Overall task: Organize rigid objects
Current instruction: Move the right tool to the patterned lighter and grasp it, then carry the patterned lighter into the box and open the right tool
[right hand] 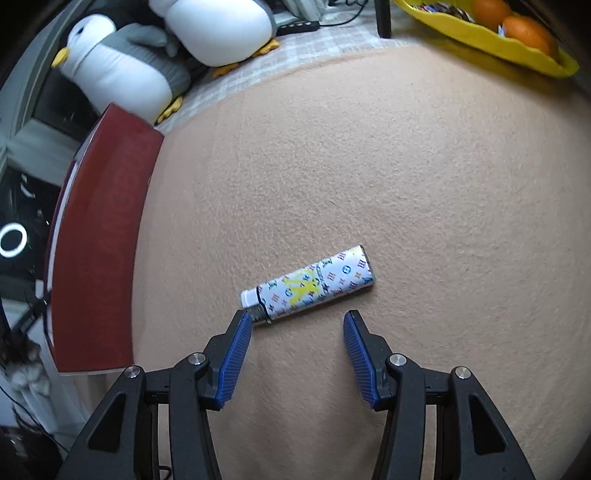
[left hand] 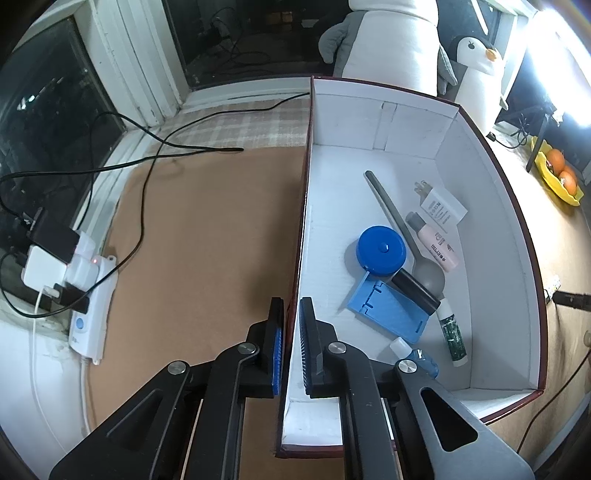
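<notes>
A white-lined box with dark red outsides (left hand: 491, 206) holds several items: a blue round tape measure (left hand: 382, 250), a grey spoon (left hand: 391, 214), a pink tube (left hand: 436, 247), a blue phone stand (left hand: 388, 312) and a white plug (left hand: 441, 206). My left gripper (left hand: 291, 301) is shut on the box's left wall, one pad on each side. In the right wrist view a patterned white lighter (right hand: 310, 282) lies on the tan mat. My right gripper (right hand: 297, 317) hovers open just short of it, its left fingertip close to the lighter's metal head. The box's red side (right hand: 107, 240) stands to the left.
A white power strip (left hand: 92, 295) with chargers and black cables (left hand: 147, 158) lies left of the box. Penguin plush toys (right hand: 118, 62) sit behind the box. A yellow bowl of oranges (right hand: 498, 33) stands at the far right of the mat.
</notes>
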The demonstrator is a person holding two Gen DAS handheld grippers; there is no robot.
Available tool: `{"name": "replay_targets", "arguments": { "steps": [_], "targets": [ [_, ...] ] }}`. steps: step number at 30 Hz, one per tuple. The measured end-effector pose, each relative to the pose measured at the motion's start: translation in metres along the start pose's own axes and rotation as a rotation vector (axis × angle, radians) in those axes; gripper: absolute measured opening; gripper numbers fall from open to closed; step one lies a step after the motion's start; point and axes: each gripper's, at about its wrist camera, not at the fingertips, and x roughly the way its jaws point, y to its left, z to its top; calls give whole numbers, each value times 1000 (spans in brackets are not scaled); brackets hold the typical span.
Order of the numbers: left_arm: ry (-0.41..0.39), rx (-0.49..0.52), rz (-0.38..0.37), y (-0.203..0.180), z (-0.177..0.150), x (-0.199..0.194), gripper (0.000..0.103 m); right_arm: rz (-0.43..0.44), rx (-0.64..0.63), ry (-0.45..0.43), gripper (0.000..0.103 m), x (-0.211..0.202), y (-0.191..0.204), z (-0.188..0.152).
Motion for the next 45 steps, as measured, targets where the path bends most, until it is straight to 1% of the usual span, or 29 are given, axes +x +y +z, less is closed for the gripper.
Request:
{"name": "replay_targets", "arguments": {
  "steps": [4, 6, 11, 12, 13, 15, 16, 18, 21, 24, 28, 32, 35, 36, 38, 42, 44, 45],
  "targets": [
    [-5, -2, 2, 0, 0, -1, 7, -23, -14, -5, 48, 4, 11, 10],
    [-7, -3, 2, 0, 0, -1, 7, -34, -32, -1, 46, 7, 20, 16],
    [-11, -18, 4, 2, -1, -1, 7, -102, -107, 4, 42, 18, 40, 30],
    [-11, -21, 2, 3, -2, -1, 7, -118, -124, 3, 40, 20, 44, 33],
    [-11, -24, 2, 3, -2, -1, 7, -133, -140, 5, 36, 23, 47, 35],
    [-12, -29, 1, 4, -3, -1, 7, -185, -192, 2, 32, 27, 56, 38],
    [-12, -34, -1, 4, -4, -1, 7, -209, -216, 1, 27, 29, 60, 39],
    [-16, -44, -3, 5, -5, -2, 7, -254, -274, 0, 21, 32, 66, 40],
    [-21, -64, -8, 6, -8, -3, 7, -281, -318, -10, 21, 35, 73, 38],
    [-25, -79, -15, 7, -9, -3, 7, -272, -309, -20, 21, 34, 72, 36],
    [-35, -96, -25, 8, -11, -6, 7, -233, -283, -26, 21, 26, 68, 28],
    [-44, -99, -32, 8, -13, -8, 7, -214, -293, -61, 21, 11, 79, 22],
    [-44, -103, -43, 9, -14, -8, 7, -198, -317, -95, 21, -3, 95, 20],
    [-44, -105, -46, 10, -15, -8, 7, -180, -352, -99, 21, -9, 100, 20],
    [-42, -112, -55, 11, -15, -8, 7, -158, -368, -122, 21, -20, 113, 19],
    [-47, -114, -59, 11, -15, -8, 7, -126, -407, -161, 21, -33, 144, 15],
    [-49, -114, -64, 10, -15, -8, 12, -102, -433, -174, 21, -39, 160, 12],
    [-51, -116, -67, 11, -16, -8, 12, -95, -439, -186, 21, -42, 168, 10]
  ]
}}
